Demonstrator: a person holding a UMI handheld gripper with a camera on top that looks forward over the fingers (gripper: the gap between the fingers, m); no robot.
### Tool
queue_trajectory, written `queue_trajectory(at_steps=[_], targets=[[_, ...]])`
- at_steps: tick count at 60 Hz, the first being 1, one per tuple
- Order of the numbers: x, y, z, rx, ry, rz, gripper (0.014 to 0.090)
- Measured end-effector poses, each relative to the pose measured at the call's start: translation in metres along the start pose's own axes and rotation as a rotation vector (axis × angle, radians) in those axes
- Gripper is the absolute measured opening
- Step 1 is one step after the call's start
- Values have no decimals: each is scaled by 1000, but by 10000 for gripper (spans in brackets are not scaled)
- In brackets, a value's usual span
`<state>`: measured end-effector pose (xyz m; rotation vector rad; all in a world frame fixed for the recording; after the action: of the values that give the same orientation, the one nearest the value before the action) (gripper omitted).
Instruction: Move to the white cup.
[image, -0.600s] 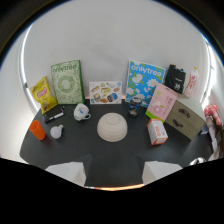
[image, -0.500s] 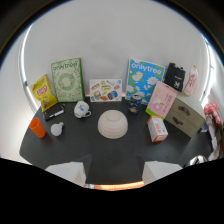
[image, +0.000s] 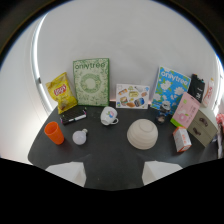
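The white cup (image: 108, 116), with a coloured print on its side, stands on the dark table (image: 110, 155) beyond my fingers, slightly left of the gap between them. It sits in front of a green onlytree box (image: 91, 81) and a picture card (image: 132, 96). My gripper (image: 115, 175) is open and holds nothing. Both white fingertips (image: 70, 172) show low in the view, well short of the cup.
Left of the cup are a light bulb (image: 80, 136), an orange cup (image: 54, 132), a black flat item (image: 73, 116) and a yellow chips bag (image: 61, 92). Right of it are a cream upturned bowl (image: 142, 134), a blue box (image: 169, 90), a pink box (image: 184, 109) and a small carton (image: 181, 139).
The whole scene has slid to the right in my view. The white cup now sits nearly in line with the gap between my fingers and looks slightly closer.
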<state>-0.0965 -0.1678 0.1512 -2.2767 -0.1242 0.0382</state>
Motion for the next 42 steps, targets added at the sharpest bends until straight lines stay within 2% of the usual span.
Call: queue_trajectory(at_steps=[8,21,32,42], targets=[[-24,-26,30,32,-15,-7,853],[-33,-66,105,78,25,17,852],[-30,-74,171,58,55,33,851],[-26,-74,206,30,65,37,853]])
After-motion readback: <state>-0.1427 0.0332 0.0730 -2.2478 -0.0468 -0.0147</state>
